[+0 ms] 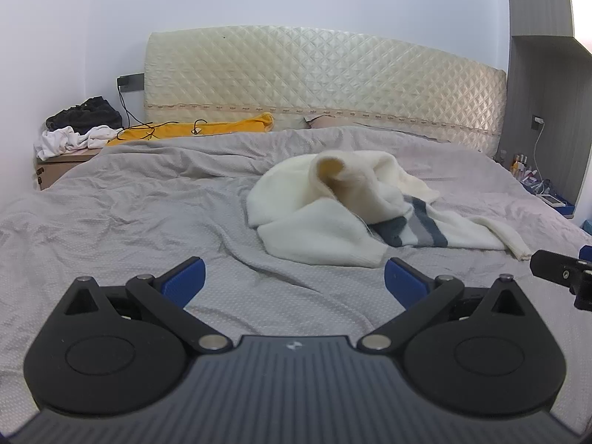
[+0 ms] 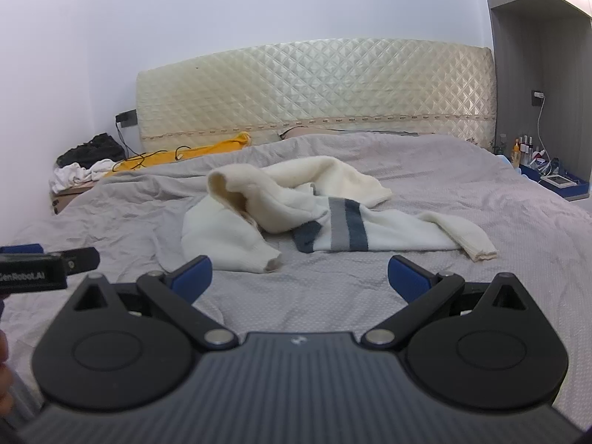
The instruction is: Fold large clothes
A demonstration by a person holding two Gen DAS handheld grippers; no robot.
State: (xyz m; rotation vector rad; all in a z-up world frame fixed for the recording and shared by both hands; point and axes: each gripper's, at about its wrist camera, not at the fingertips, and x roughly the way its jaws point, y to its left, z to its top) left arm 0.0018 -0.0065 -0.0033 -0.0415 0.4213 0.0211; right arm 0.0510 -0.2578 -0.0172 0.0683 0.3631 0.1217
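Sweater point(image 1: 333, 214), one, crumpled on bed point(image 1: 129, 214); two grippers gaping.

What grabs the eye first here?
A crumpled cream sweater with blue and grey stripes, heaped mid-bed on the grey duvet. Both open grippers, left and right, hover short of it, empty. Behind stands a quilted cream headboard.

A wide bed point(image 1: 111, 214) fills both views, covered by a wrinkled grey dotted sheet. A cream sweater point(image 1: 325, 218) with dark and grey stripes lies crumpled on it near the middle, one sleeve trailing right. A yellow cloth point(image 1: 199, 129) with a black cable across it lies by the quilted headboard point(image 1: 325, 81).
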